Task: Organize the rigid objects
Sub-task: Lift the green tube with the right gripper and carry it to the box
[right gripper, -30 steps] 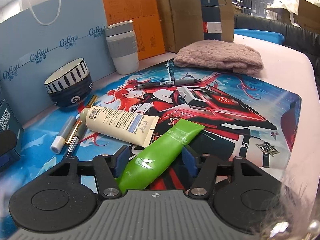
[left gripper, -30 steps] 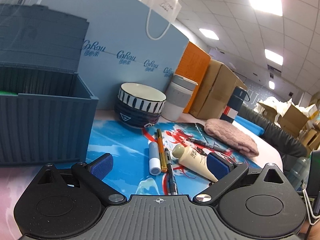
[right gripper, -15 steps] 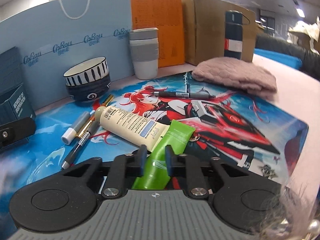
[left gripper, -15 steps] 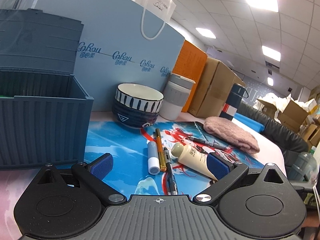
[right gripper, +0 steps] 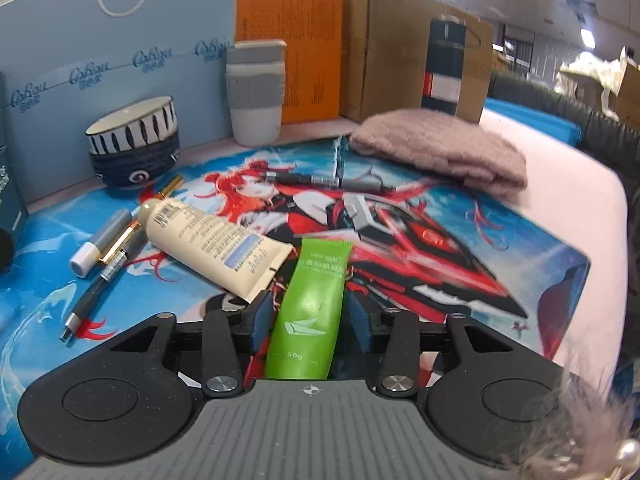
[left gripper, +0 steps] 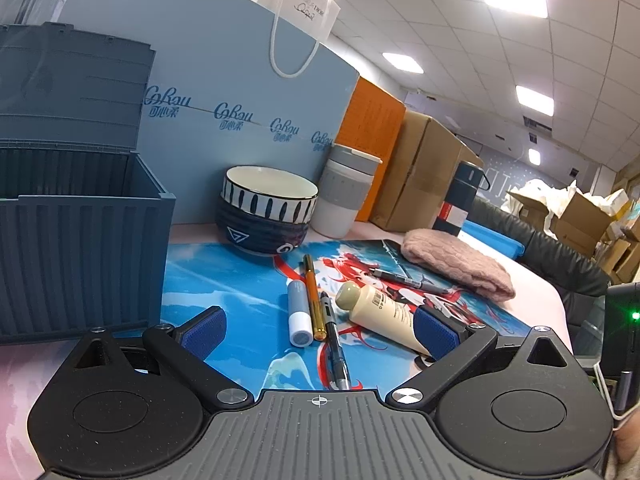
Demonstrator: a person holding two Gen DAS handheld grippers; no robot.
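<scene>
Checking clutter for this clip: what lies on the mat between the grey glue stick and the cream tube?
In the left wrist view, two pens lie between the glue stick and the cream tube: an orange-gold pen beside the stick, then a black pen.

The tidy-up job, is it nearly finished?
Not nearly. The right gripper is shut on the green squeeze tube. The left gripper is open. The cream tube, grey glue stick and pens still lie on the printed mat beside the open blue-grey box.
</scene>
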